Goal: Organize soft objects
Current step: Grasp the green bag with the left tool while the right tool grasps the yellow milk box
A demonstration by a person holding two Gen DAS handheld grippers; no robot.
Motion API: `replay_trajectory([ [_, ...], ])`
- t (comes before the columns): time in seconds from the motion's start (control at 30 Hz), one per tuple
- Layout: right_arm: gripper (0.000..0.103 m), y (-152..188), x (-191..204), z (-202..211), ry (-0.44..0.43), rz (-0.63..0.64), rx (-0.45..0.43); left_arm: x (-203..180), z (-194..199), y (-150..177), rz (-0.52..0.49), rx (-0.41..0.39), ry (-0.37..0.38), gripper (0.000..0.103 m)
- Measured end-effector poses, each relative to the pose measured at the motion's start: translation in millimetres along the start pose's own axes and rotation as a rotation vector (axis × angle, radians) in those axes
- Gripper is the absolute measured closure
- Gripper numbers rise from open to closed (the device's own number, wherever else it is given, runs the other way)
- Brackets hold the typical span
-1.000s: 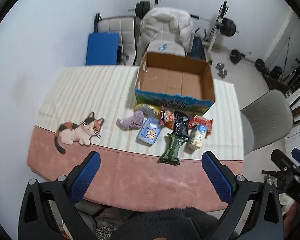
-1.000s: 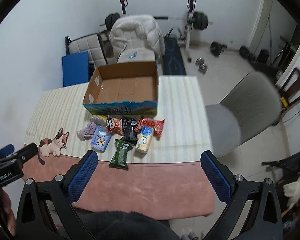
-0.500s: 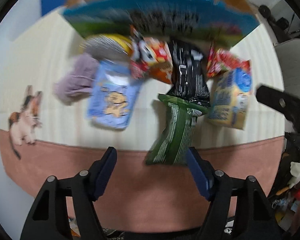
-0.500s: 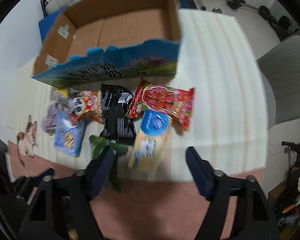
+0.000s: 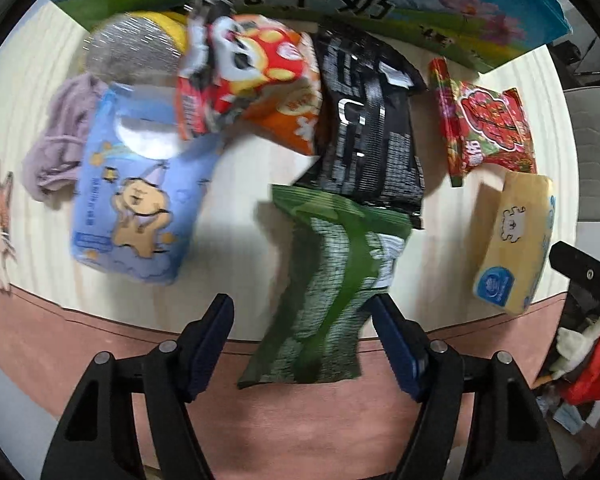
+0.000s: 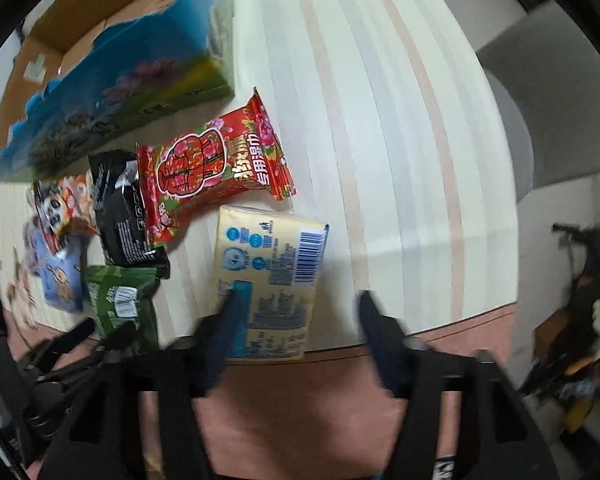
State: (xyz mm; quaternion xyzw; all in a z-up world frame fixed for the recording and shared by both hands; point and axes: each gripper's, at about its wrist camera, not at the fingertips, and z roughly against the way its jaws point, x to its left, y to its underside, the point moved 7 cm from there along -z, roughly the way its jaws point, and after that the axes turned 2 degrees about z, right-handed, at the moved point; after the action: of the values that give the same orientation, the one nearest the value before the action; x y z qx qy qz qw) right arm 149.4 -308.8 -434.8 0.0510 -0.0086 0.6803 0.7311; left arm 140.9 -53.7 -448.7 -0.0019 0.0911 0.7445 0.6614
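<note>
Right wrist: cardboard box (image 6: 100,32) (inside bare)

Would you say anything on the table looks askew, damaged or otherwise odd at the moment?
The soft packs lie in a loose, overlapping heap: the black pack rests on the green pack, and the orange snack bag covers the blue pack's top. The carton's cut edge is ragged. Nothing is spilled.

You can read large black characters "纯牛奶" on the cardboard box (image 5: 340,0), and yellow "专用湿巾" on the red packet (image 6: 212,168).
</note>
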Motion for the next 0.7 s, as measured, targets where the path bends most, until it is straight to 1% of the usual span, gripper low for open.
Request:
replay_trajectory([
  [0.03,0.025,1,1,-4,-0.032,-0.021,-0.001,-3,-3,1,0.000,0.019,0.023,0.033],
  [0.13,0.024,2,9,-19,-0.065,-0.047,0.019,-11,-18,3,-0.018,0.053,0.054,0.033],
  [0.2,0.024,3,16,-25,-0.073,-0.042,0.027,-13,-29,7,-0.040,0.080,0.040,0.034],
  [0.23,0.024,3,21,-31,-0.062,-0.032,0.029,-15,-28,7,-0.055,0.050,0.031,0.035],
  [0.3,0.024,4,27,-44,-0.042,-0.023,0.038,-15,-27,7,-0.076,0.017,-0.019,0.047],
  [0.33,0.025,5,29,-53,-0.022,-0.019,0.049,-14,-26,7,-0.073,0.006,-0.028,0.061],
  [0.37,0.026,4,30,-62,-0.011,-0.021,0.053,-12,-26,8,-0.063,0.003,-0.026,0.064],
  [0.4,0.036,5,29,-68,-0.001,-0.022,0.053,-9,-24,8,-0.043,0.003,-0.017,0.066],
  [0.47,0.037,10,26,-77,0.006,-0.024,0.039,-3,-18,9,-0.011,-0.003,0.000,0.072],
  [0.53,0.038,20,21,-78,-0.005,-0.018,0.039,8,-16,10,0.003,-0.021,-0.012,0.074],
  [0.57,0.038,34,13,-76,-0.014,-0.012,0.042,9,-11,15,0.011,-0.031,-0.012,0.074],
  [0.63,0.038,44,9,-72,-0.034,-0.005,0.040,13,3,23,0.023,-0.042,0.012,0.075],
  [0.7,0.038,57,9,-59,-0.073,0.011,0.029,14,21,39,0.029,-0.068,0.029,0.075],
])
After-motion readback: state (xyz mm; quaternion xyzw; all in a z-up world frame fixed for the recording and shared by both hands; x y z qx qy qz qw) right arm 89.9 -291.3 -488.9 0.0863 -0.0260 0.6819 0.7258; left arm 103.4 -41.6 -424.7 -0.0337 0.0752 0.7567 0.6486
